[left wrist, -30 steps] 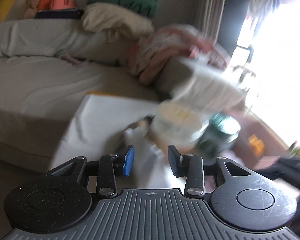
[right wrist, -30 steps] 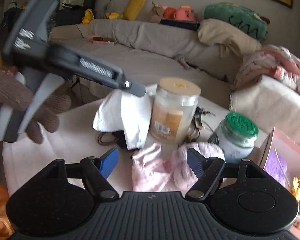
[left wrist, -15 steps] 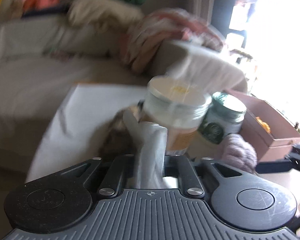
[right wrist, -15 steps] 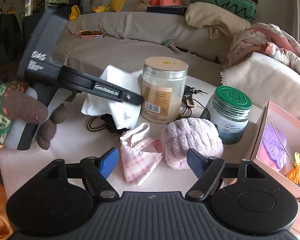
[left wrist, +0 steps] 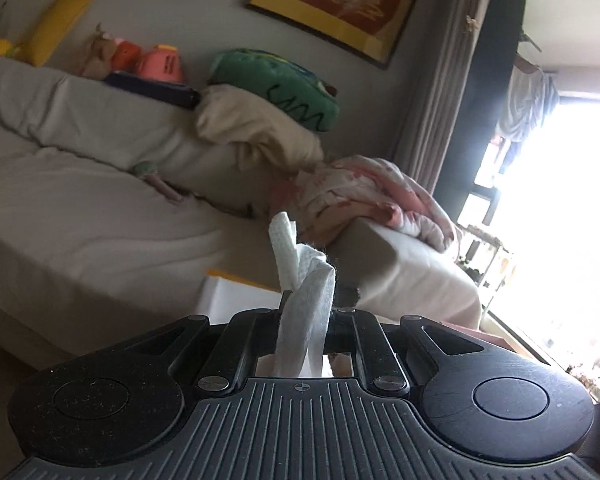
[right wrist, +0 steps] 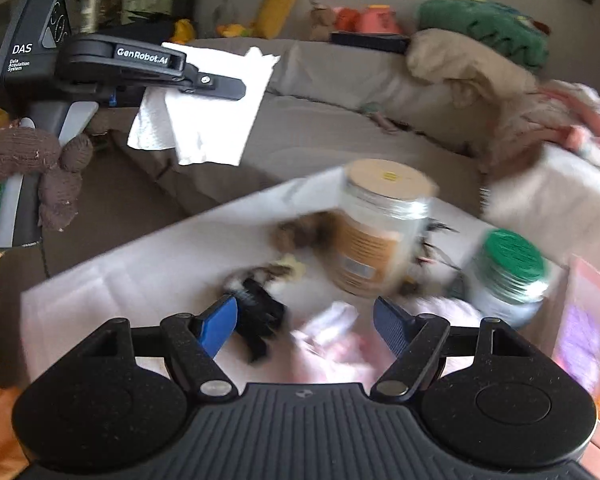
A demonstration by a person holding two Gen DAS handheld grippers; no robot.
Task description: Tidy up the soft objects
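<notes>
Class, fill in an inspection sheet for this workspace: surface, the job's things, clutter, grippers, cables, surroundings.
Surface: white table, crowded at the far end.
Job's things: white cloth lifted clear of the table; pink cloth lying on it, blurred.
Clutter: tan-lidded jar, green-lidded jar, black item.
Grippers: left gripper shut on the white cloth; right gripper open above the pink cloth.
Cables: dark strands behind the jars, too blurred to identify.
Surroundings: sofa with cushions.
</notes>
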